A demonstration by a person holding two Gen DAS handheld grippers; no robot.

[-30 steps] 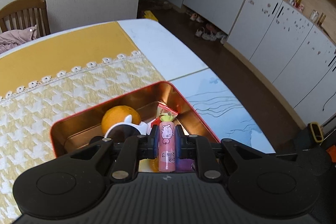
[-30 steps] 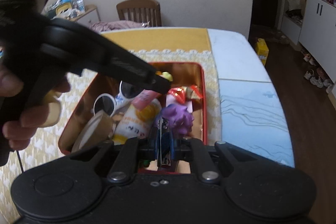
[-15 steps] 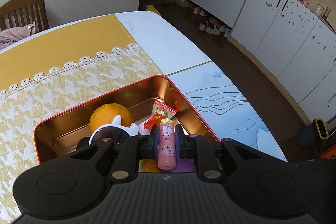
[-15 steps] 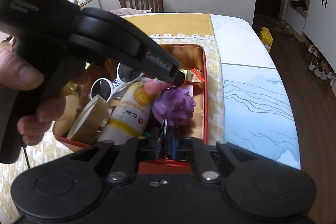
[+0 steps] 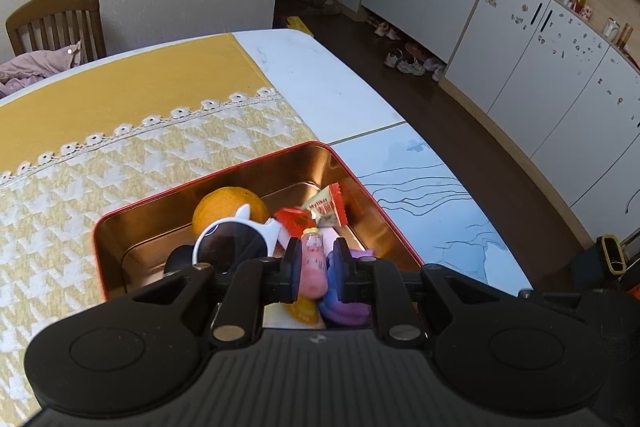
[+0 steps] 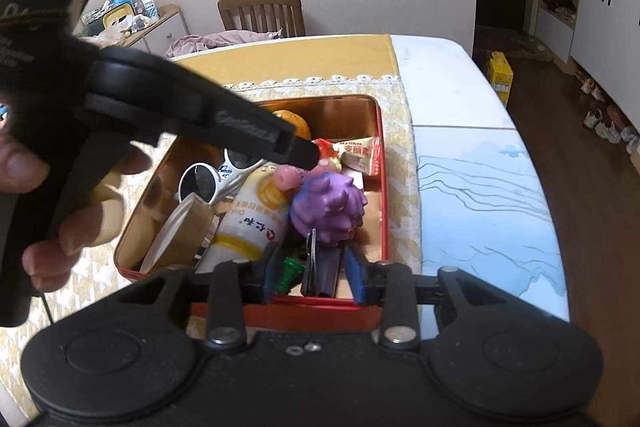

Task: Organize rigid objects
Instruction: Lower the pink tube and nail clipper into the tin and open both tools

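Observation:
A red tin box [image 5: 256,169] [image 6: 382,187] with a gold inside sits on the yellow houndstooth cloth. It holds an orange [image 5: 224,207], white sunglasses [image 6: 208,177], a yellow bottle [image 6: 252,223], a tape roll [image 6: 180,235], a purple spiky toy [image 6: 328,205], wrapped candies [image 6: 360,153] and a dark binder clip [image 6: 318,271]. My left gripper [image 5: 315,263] is over the box with its jaws parted around a pink tube [image 5: 313,261], which rests among the items. My right gripper [image 6: 314,273] is open over the box's near edge, the clip lying loose between its fingers.
The marble table top [image 5: 320,83] ends to the right of the box, with floor and white cabinets [image 5: 500,27] beyond. A wooden chair [image 6: 260,9] with clothes on it stands at the far side. The cloth [image 5: 120,155] stretches left and far of the box.
Both grippers have opened. The left let the pink tube down into the box; the right released the binder clip at the box's near end. The left gripper lowered towards the box.

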